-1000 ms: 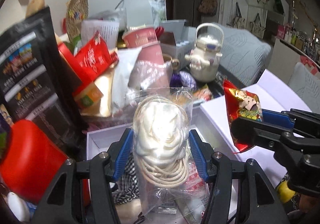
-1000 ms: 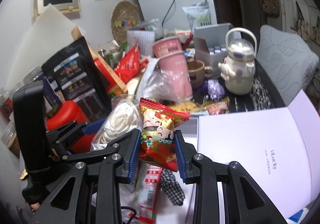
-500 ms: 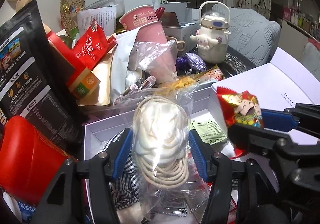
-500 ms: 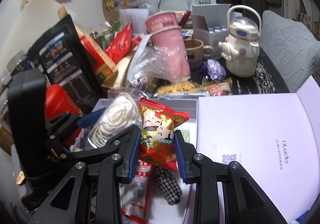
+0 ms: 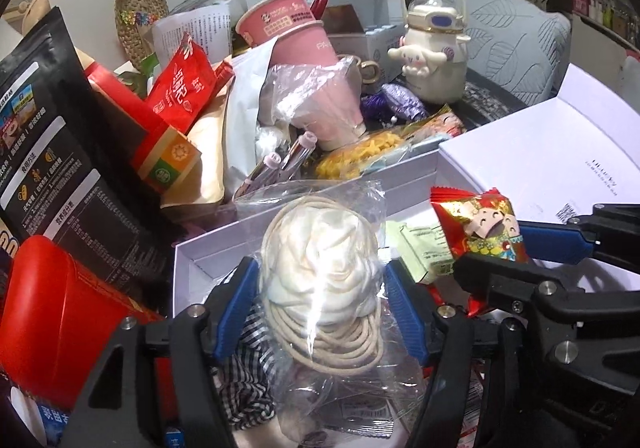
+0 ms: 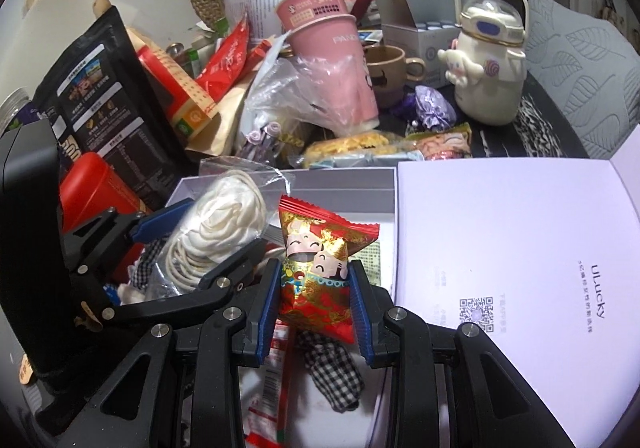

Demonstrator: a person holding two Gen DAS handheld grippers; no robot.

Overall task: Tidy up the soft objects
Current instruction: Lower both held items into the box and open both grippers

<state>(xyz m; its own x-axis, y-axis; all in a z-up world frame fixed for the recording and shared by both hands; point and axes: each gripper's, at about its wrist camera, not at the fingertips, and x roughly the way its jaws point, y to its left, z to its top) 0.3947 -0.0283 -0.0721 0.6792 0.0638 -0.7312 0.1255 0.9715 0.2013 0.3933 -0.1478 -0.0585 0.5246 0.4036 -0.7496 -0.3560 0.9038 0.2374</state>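
Observation:
My left gripper (image 5: 320, 280) is shut on a clear plastic bag of cream hair ties and white cloth (image 5: 320, 268), held over the open white box (image 5: 280, 224). It also shows in the right wrist view (image 6: 216, 224). My right gripper (image 6: 314, 288) is shut on a red and gold snack packet (image 6: 320, 268), held over the same box just right of the left gripper; the packet shows in the left wrist view (image 5: 484, 228). Inside the box lie a black-and-white checked cloth (image 6: 332, 372), a red-and-white sachet (image 6: 268, 388) and a green-printed packet (image 5: 424, 252).
The box's white lid (image 6: 512, 268) lies open at right. Behind the box stand stacked pink paper cups (image 5: 304, 60), a white character kettle (image 5: 432, 52), a black pouch (image 5: 52, 152), a red tin (image 5: 52, 312), red snack bags (image 5: 180, 84) and a yellow noodle pack (image 5: 372, 152).
Both grippers have moved forward and down over the open box, still holding their items. The box and its contents now show more fully.

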